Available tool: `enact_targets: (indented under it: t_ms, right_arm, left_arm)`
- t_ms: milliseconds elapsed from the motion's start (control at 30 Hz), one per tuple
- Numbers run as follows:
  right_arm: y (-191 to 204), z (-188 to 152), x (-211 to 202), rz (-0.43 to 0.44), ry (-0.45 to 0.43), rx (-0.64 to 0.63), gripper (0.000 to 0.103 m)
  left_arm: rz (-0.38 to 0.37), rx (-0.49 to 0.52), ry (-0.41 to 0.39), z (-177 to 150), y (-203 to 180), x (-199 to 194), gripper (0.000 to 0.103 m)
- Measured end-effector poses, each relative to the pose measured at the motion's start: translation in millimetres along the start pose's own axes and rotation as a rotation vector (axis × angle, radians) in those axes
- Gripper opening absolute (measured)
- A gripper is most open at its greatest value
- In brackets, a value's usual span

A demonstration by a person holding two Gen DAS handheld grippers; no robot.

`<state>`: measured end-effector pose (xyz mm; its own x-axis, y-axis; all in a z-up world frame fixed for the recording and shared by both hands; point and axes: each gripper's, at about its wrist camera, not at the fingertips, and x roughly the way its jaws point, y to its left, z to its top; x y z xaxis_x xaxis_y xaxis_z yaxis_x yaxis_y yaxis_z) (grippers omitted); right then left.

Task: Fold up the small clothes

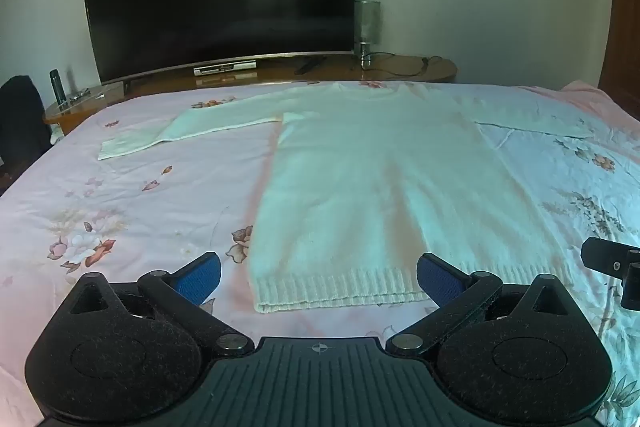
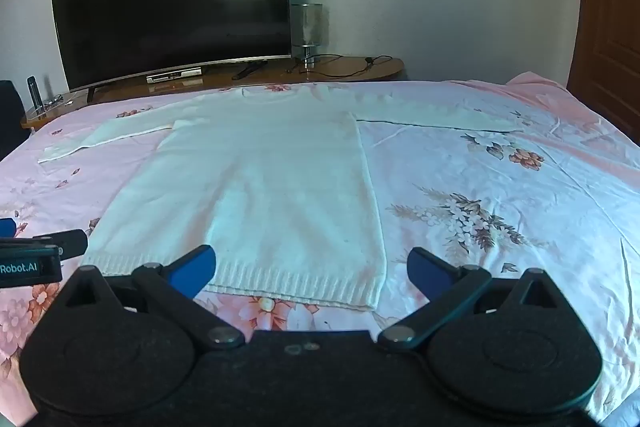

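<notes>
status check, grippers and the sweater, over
Left gripper and right gripper both open, empty, hovering at the hem. White sweater flat on the floral bedsheet, sleeves spread, unfolded. Nothing in the way.

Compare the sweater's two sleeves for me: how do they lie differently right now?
The left sleeve slants down toward the near edge of the bed, and its cuff end looks like a separate, paler flap. The right sleeve runs almost straight out sideways, with no such break visible. Both lie flat on the floral bedsheet, spread away from the sweater, neither folded in yet.
</notes>
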<state>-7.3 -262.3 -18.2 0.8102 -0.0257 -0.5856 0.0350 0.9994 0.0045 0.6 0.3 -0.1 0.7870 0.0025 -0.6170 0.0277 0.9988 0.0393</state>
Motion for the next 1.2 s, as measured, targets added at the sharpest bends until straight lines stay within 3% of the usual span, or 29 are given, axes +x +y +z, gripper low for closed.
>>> enact_targets:
  t_ms: [1200]
  right_arm:
    - [2.0,1.3,-0.2,0.002,-0.003,0.003,0.102]
  left_arm:
    - [-0.004,0.01,-0.005,0.3,0.9,-1.1,0.103]
